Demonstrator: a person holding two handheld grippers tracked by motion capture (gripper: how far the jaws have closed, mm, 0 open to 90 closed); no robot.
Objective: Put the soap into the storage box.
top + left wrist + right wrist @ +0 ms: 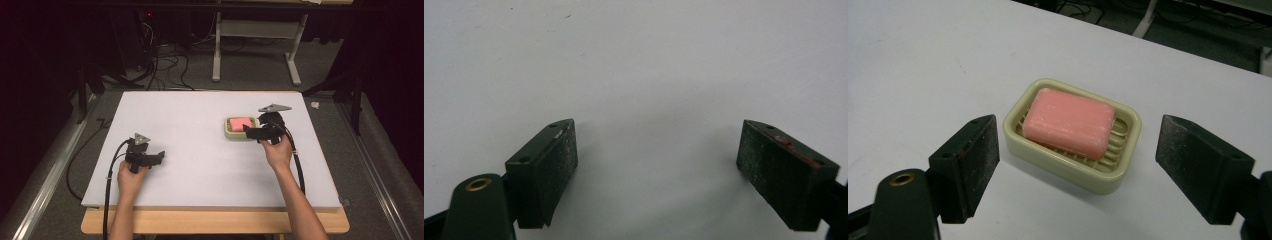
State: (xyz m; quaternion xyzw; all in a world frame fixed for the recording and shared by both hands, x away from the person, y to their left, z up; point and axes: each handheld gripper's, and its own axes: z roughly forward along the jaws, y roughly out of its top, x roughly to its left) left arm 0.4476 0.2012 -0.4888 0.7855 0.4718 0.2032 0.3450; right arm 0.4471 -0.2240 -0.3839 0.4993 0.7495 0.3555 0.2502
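Your right hand-held gripper (pixel 1075 170) has its jaws spread wide, just in front of the cream soap dish (pixel 1018 137) that holds the pink soap (pixel 1068 122) on the right side of the white surface (pixel 190 120). To grip well, lower the jaws around the soap's long sides and close slowly. Your left hand-held gripper (pixel 159 156), also spread and empty, rests low near the front left, well apart.

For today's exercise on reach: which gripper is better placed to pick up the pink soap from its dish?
The right gripper: its open jaws already face the pink soap in the dish. The left gripper sits far off over bare table.
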